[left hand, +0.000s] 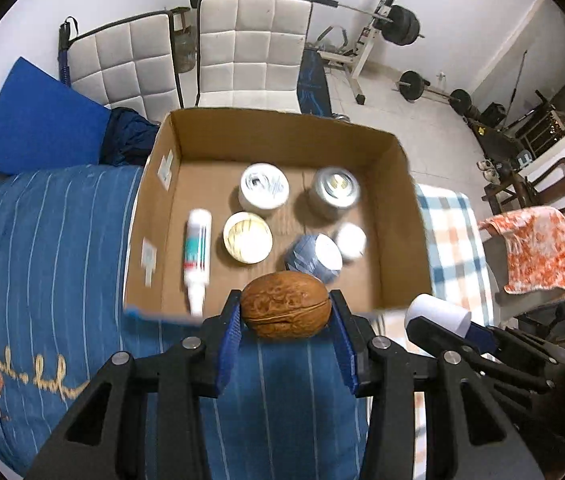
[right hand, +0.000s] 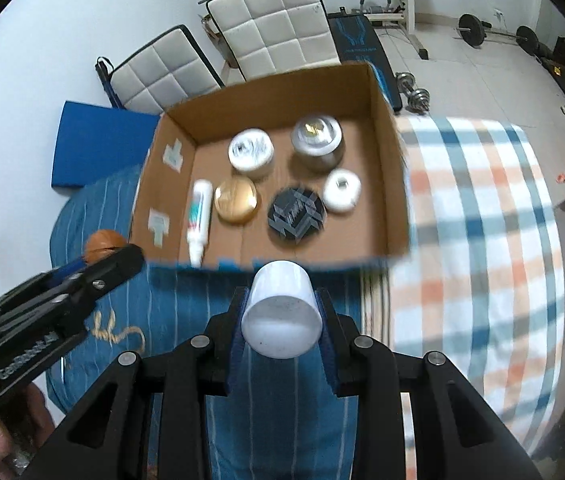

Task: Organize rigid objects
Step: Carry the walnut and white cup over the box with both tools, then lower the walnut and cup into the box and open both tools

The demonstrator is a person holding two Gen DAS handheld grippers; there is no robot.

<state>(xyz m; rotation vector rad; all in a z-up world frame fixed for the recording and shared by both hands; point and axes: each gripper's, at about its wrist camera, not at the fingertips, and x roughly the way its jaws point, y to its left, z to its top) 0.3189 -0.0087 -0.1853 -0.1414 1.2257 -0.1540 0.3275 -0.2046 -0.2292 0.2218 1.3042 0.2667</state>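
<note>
My left gripper (left hand: 285, 312) is shut on a brown walnut-shaped object (left hand: 285, 305) and holds it over the near edge of an open cardboard box (left hand: 282, 126). It also shows in the right wrist view (right hand: 102, 245). My right gripper (right hand: 281, 314) is shut on a white cylinder (right hand: 280, 314), just short of the box's (right hand: 386, 152) near edge. The cylinder also shows in the left wrist view (left hand: 440, 314). In the box lie a white tube (left hand: 196, 254), a gold-lidded jar (left hand: 247, 237), a white-lidded jar (left hand: 263, 189), a silver jar (left hand: 334, 191), a dark patterned jar (left hand: 314, 258) and a small white jar (left hand: 350, 240).
The box rests on a bed with a blue striped cover (left hand: 50, 248) on the left and a checked blanket (right hand: 482, 240) on the right. Two white padded chairs (left hand: 250, 52) stand behind the box. A weight bench and barbells (left hand: 386, 28) stand at the back.
</note>
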